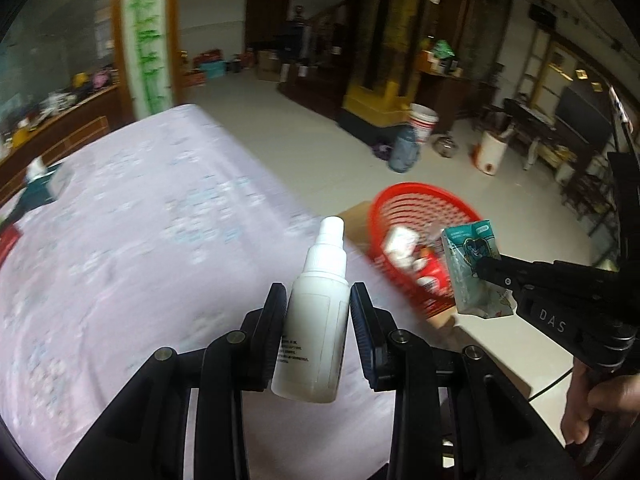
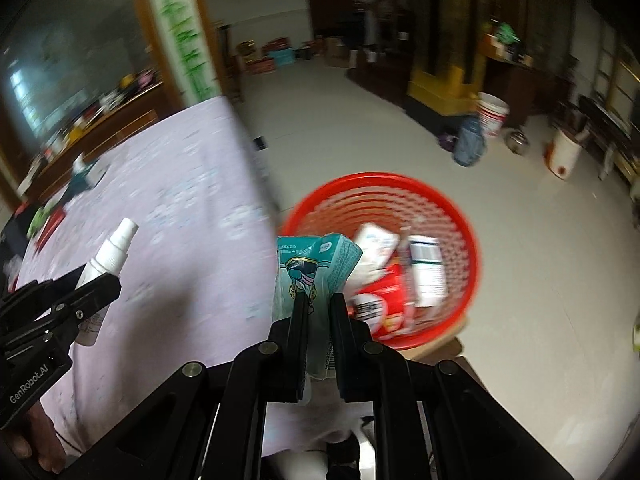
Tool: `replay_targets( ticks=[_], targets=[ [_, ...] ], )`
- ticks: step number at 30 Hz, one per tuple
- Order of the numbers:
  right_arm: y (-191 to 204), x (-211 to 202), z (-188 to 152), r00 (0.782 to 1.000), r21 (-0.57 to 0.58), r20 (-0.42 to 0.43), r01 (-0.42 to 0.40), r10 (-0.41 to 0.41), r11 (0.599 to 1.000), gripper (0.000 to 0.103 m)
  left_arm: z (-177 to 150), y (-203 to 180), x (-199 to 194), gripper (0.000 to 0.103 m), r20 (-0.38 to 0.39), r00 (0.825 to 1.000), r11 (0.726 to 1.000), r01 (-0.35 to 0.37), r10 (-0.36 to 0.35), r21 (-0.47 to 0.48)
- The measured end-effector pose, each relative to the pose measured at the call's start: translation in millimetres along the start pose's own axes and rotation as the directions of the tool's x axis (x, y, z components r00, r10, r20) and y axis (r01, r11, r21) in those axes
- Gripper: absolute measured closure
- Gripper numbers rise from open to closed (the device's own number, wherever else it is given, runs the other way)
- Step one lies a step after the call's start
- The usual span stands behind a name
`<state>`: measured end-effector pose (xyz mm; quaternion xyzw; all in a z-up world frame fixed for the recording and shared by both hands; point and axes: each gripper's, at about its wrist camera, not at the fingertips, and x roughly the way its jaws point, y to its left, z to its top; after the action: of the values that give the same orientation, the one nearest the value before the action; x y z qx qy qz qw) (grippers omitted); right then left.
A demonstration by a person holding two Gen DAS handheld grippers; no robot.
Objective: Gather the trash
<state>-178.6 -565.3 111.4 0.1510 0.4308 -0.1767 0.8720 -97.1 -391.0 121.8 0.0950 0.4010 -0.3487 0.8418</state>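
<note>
Several pieces of trash already lie in the red mesh basket (image 2: 460, 216), which sits on a brown cardboard box (image 1: 354, 220) on the pale floor just past the table's edge: a white packet (image 2: 376, 242), a white bottle with a dark-banded label (image 2: 428, 276), and red-and-white wrappers (image 2: 380, 304) heaped toward the near side. The left gripper (image 1: 319, 320) is held over the table with its lilac patterned cloth (image 1: 140, 240), its two padded fingers (image 1: 274, 332) pressed against the sides of a white spray bottle (image 1: 316, 316). That bottle stands nearly upright in the grip, long axis running away from the camera, capped nozzle pointing up and slightly toward the basket, its printed label facing the left finger. The right gripper (image 2: 319, 316) is held beside the table edge, close to the near rim of the basket, its fingers pinched on the lower part of a teal carton (image 2: 312, 272) with a cartoon print. The carton is crumpled, its long axis roughly upright and its folded top leaning toward the basket. In the left wrist view a hand (image 1: 600, 408) grasps the right gripper's handle at the lower right; in the right wrist view, fingers (image 2: 28, 440) at the lower left hold the left tool. Small items (image 1: 36, 184) at the table's far left are too blurred to identify.
</note>
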Motion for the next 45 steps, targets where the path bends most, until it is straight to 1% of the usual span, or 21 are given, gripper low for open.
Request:
replay_targets(
  ticks=[2,4,8,10,15,18,19,20,21,22,24,28,30,31,32,34,35,38,40,42,45],
  targets=[
    [-23,-2,6,1.0,0.04,0.005,0.017,-0.017,0.999,0.091,13,-16,14,0.071,-0.009,0.999,0.999,0.046,-0.045,0.012],
    [-45,-2,12,1.0,0.072,0.009,0.029,-0.03,0.997,0.091,22,-31,26,0.071,-0.019,0.997,0.997,0.074,-0.073,0.029],
    [-76,4,24,1.0,0.126,0.0,0.016,-0.017,0.992,0.09,41,-60,51,0.071,-0.04,0.992,0.991,0.121,-0.119,0.057],
    [-86,9,29,1.0,0.133,-0.009,0.026,-0.025,0.991,0.09,49,-72,65,0.071,-0.05,0.989,0.988,0.145,-0.142,0.056],
    [-102,25,42,1.0,0.153,-0.029,0.007,-0.002,0.988,0.087,66,-93,97,0.071,-0.074,0.985,0.985,0.158,-0.154,0.064],
    [-105,33,52,0.999,0.159,-0.036,-0.008,0.014,0.987,0.085,69,-98,109,0.071,-0.076,0.984,0.984,0.164,-0.159,0.064],
    [-106,36,55,0.999,0.155,-0.039,-0.013,0.02,0.988,0.079,69,-100,111,0.071,-0.075,0.984,0.984,0.165,-0.16,0.063],
    [-107,39,56,0.999,0.151,-0.042,-0.011,0.018,0.988,0.075,70,-101,115,0.067,-0.077,0.984,0.984,0.164,-0.159,0.061],
    [-108,40,58,0.999,0.148,-0.045,-0.001,0.008,0.989,0.066,70,-102,117,0.06,-0.077,0.984,0.985,0.162,-0.158,0.061],
    [-108,41,59,0.999,0.149,-0.047,0.004,0.003,0.989,0.062,70,-103,117,0.057,-0.073,0.985,0.986,0.158,-0.153,0.058],
    [-109,41,61,0.999,0.152,-0.045,-0.002,0.009,0.988,0.062,70,-100,117,0.048,-0.065,0.986,0.987,0.157,-0.155,0.041],
    [-109,35,59,0.999,0.149,-0.033,0.008,-0.003,0.989,0.062,63,-93,106,0.046,-0.062,0.986,0.988,0.154,-0.152,0.024],
    [-106,30,57,0.999,0.146,-0.032,0.019,-0.014,0.989,0.061,59,-90,98,0.04,-0.058,0.988,0.989,0.148,-0.146,0.027],
    [-102,25,53,0.999,0.14,-0.026,0.03,-0.027,0.99,0.059,55,-87,92,0.037,-0.051,0.989,0.99,0.141,-0.14,0.028],
    [-100,23,53,0.999,0.134,-0.022,0.039,-0.036,0.99,0.057,52,-84,85,0.032,-0.042,0.99,0.99,0.136,-0.135,0.031],
    [-92,13,47,0.998,0.122,-0.012,0.068,-0.067,0.99,0.047,45,-79,71,0.031,-0.018,0.992,0.991,0.123,-0.122,0.05],
    [-86,7,42,0.997,0.117,-0.009,0.083,-0.083,0.99,0.045,40,-77,63,0.03,-0.009,0.993,0.991,0.116,-0.116,0.065],
    [-72,-8,26,0.994,0.103,-0.003,0.112,-0.112,0.988,0.037,27,-68,40,0.022,0.019,0.995,0.991,0.09,-0.093,0.1],
    [-61,-20,12,0.989,0.095,0.004,0.146,-0.147,0.985,0.032,19,-64,24,0.021,0.04,0.996,0.989,0.078,-0.083,0.127],
    [-52,-30,-1,0.988,0.087,0.004,0.152,-0.153,0.985,0.029,12,-59,9,0.017,0.053,0.996,0.986,0.067,-0.076,0.153],
    [-37,-43,-21,0.986,0.071,0.005,0.167,-0.167,0.983,0.026,-3,-50,-13,0.015,0.068,0.996,0.979,0.048,-0.063,0.198]
  ],
)
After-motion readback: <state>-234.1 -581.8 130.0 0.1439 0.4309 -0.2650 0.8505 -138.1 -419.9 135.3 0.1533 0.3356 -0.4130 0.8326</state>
